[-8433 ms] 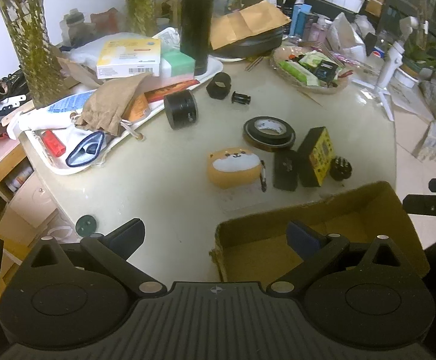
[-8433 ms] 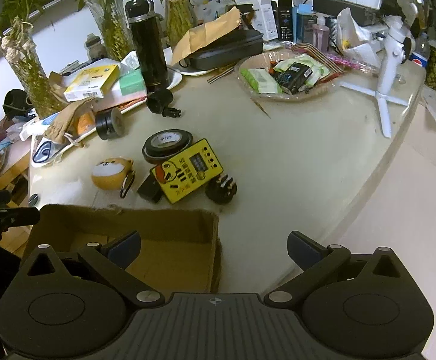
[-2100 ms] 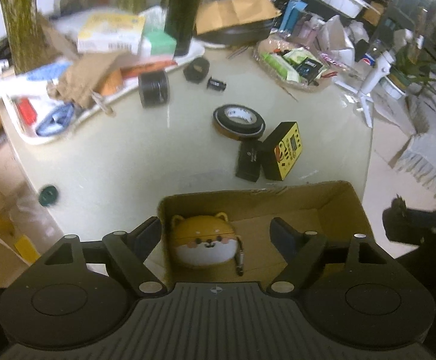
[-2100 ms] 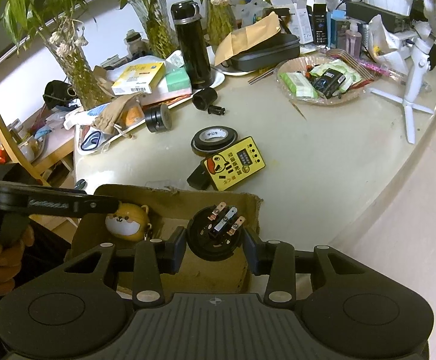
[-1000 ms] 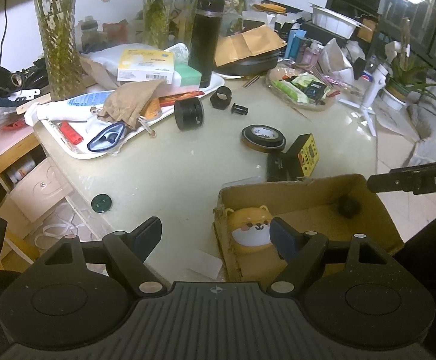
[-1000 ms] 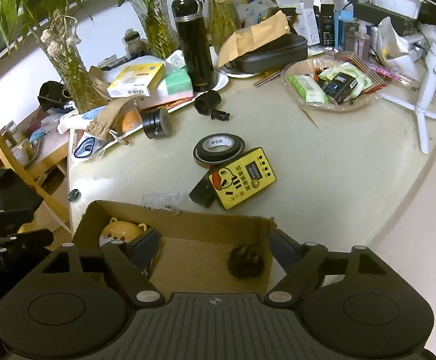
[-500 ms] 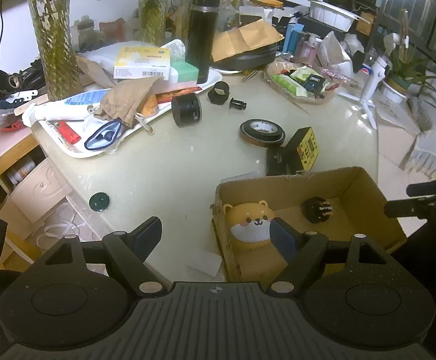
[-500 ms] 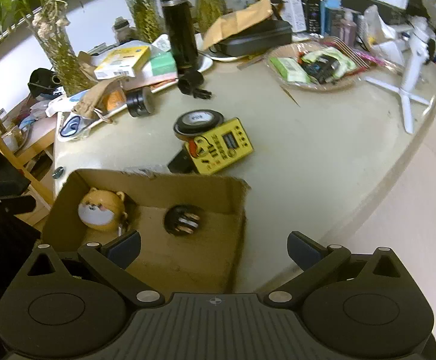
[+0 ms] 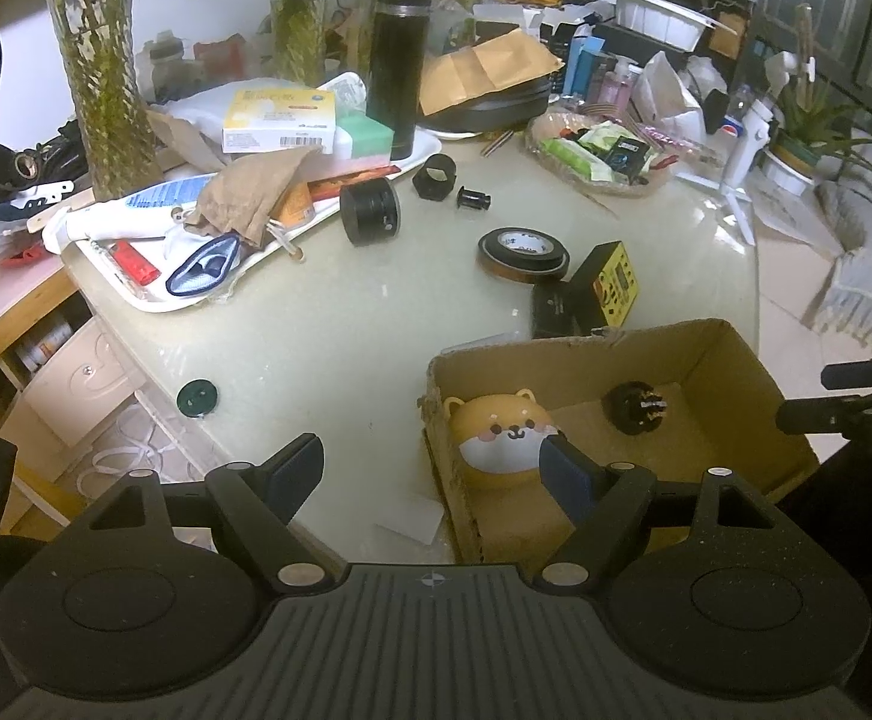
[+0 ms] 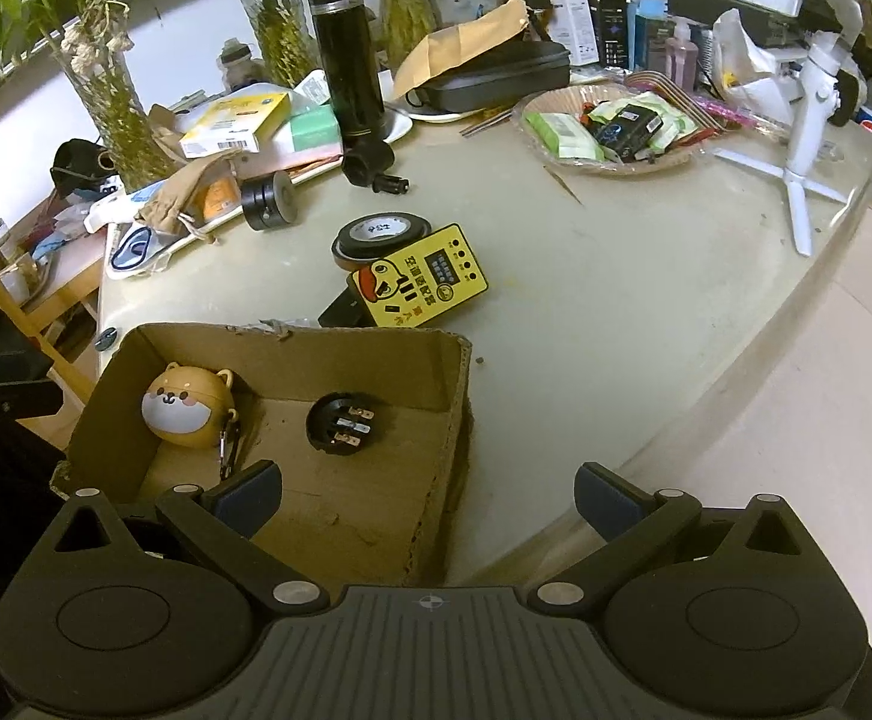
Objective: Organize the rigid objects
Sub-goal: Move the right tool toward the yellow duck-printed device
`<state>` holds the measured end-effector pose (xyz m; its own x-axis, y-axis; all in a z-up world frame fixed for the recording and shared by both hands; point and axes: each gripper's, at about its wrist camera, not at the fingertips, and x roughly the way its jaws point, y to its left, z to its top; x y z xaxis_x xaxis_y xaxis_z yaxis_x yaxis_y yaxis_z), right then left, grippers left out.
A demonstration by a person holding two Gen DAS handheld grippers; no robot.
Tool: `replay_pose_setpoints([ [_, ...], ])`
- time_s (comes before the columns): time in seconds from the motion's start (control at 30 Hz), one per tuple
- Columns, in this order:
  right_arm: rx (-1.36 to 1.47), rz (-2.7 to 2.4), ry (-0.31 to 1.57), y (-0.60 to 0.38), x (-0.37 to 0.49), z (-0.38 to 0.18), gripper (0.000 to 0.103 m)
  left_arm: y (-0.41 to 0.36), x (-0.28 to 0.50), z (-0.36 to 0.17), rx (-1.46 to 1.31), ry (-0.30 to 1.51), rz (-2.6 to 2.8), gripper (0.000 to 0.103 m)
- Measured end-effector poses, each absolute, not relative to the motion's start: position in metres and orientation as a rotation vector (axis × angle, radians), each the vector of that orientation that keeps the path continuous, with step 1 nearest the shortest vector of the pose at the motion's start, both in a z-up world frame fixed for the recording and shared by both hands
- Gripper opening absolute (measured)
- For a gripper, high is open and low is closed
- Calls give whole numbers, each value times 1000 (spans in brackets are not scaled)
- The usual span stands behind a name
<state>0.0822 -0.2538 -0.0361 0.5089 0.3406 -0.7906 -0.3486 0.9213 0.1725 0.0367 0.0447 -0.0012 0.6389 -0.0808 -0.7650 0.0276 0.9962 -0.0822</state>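
Observation:
An open cardboard box sits at the table's near edge. In it lie an orange dog-face case and a black round plug. Beyond the box on the table are a yellow device, a small black box, a black tape roll and a black cylinder. My left gripper is open and empty over the box's left wall. My right gripper is open and empty over its right wall.
A white tray with a cloth pouch and boxes lies at the left. A black flask, glass vases, a snack basket and a white tripod stand further back. A green cap lies near the table edge.
Both grippers have drawn back slightly from the box. The dog-face case and the black plug lie still in it.

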Motion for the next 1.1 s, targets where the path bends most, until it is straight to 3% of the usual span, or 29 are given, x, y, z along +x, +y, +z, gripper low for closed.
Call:
replay_pose_setpoints([
  [1.1,-80,466,906,-235,116,-31,103,36,40,-3,-41,891,-84,79],
])
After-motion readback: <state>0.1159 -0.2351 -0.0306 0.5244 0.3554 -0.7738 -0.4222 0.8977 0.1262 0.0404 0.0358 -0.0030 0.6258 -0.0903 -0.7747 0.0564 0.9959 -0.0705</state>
